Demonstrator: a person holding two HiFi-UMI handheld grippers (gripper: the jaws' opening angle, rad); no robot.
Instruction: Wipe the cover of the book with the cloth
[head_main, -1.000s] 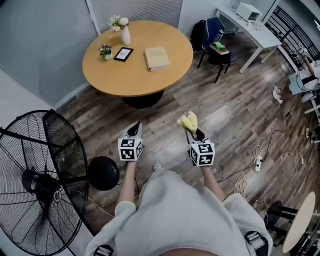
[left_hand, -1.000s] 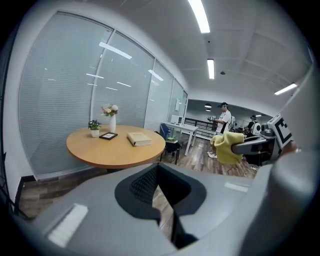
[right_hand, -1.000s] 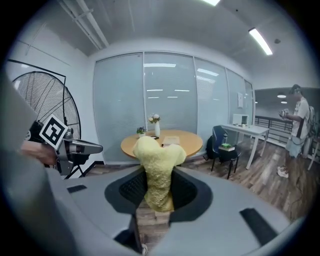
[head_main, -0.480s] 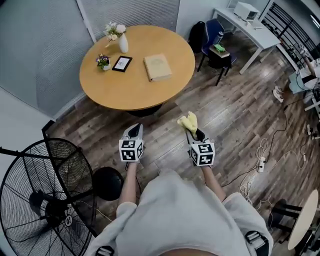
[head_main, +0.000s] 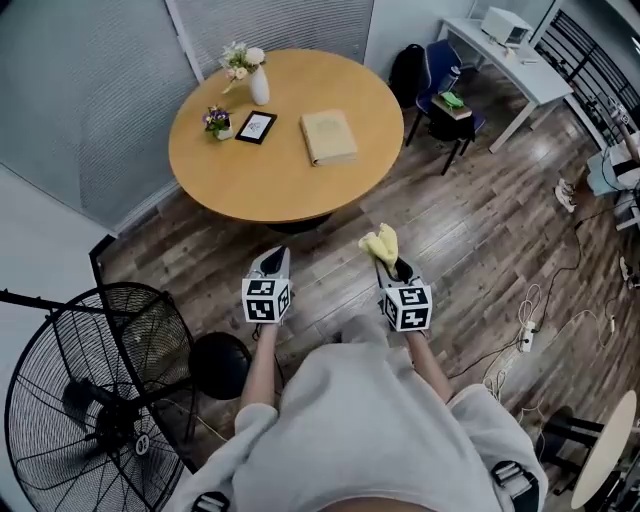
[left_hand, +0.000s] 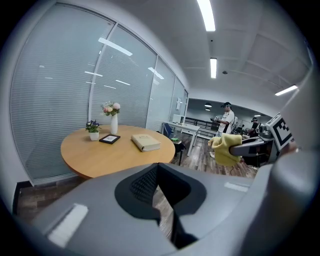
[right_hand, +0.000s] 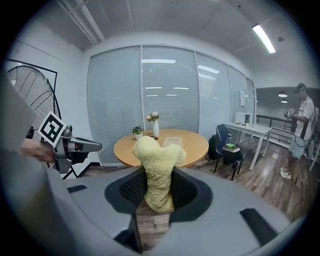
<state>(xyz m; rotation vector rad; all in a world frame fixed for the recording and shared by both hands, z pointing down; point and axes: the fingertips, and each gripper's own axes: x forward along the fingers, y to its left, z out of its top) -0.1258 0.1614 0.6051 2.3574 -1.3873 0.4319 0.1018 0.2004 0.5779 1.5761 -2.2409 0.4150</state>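
Table and book slightly nearer, fan lower in view.

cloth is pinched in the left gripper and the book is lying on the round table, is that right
Not quite. The yellow cloth is pinched between the fingers of the right gripper, not the left, as the right gripper view shows. The book is indeed lying on the round table.

Yellow cloth, tan book, honey-wood table, black fan, and flowers that look purple.
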